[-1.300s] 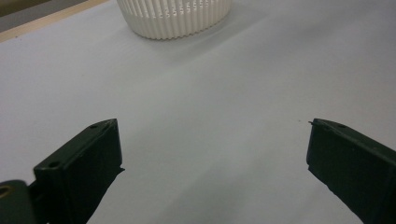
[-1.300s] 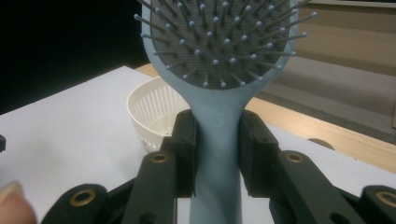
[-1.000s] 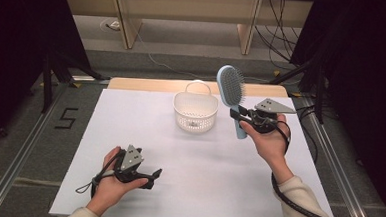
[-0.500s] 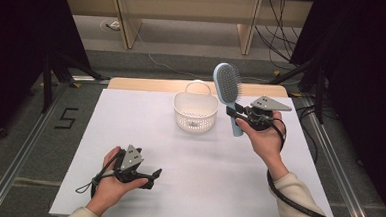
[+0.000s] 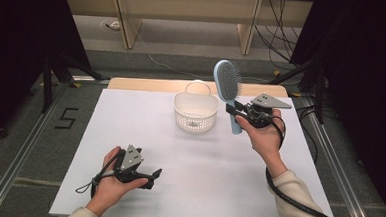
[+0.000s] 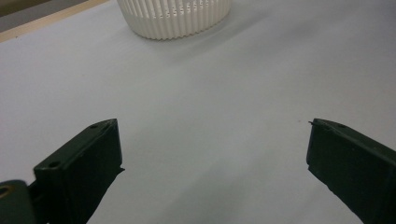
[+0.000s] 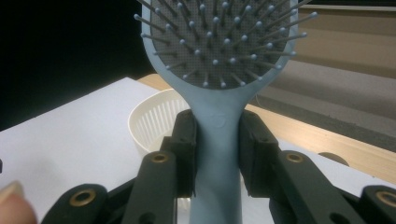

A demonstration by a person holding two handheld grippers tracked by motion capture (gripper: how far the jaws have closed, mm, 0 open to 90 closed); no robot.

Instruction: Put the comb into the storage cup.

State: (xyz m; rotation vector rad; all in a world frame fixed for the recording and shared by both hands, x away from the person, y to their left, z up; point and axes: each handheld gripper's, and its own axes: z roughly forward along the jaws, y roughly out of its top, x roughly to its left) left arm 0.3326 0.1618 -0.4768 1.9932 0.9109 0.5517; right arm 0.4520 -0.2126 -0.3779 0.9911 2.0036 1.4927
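Hairbrush [image 5: 227, 85] clamped at the neck in right claw [image 5: 234, 109], both pads pressed against the pale blue handle just below the head, as seen in the right gripper view [image 7: 218, 140]. Held upright and slightly tilted, bristle face turned toward the claw's camera, head raised above the bench, handle end hanging below the jaws. Positioned just right of white basket [image 5: 195, 111], beside it and not over its opening. Basket slatted, round, with a thin loop handle at the far rim, standing near the far edge of white bench [image 5: 218, 170]. Left claw [image 5: 152, 176] resting low on the near left part of the bench, well apart from basket and hairbrush, jaws spread wide with nothing between them; bare bench surface visible between the two black pads in the left gripper view [image 6: 210, 172], basket wall at the top of that view [image 6: 173, 18].
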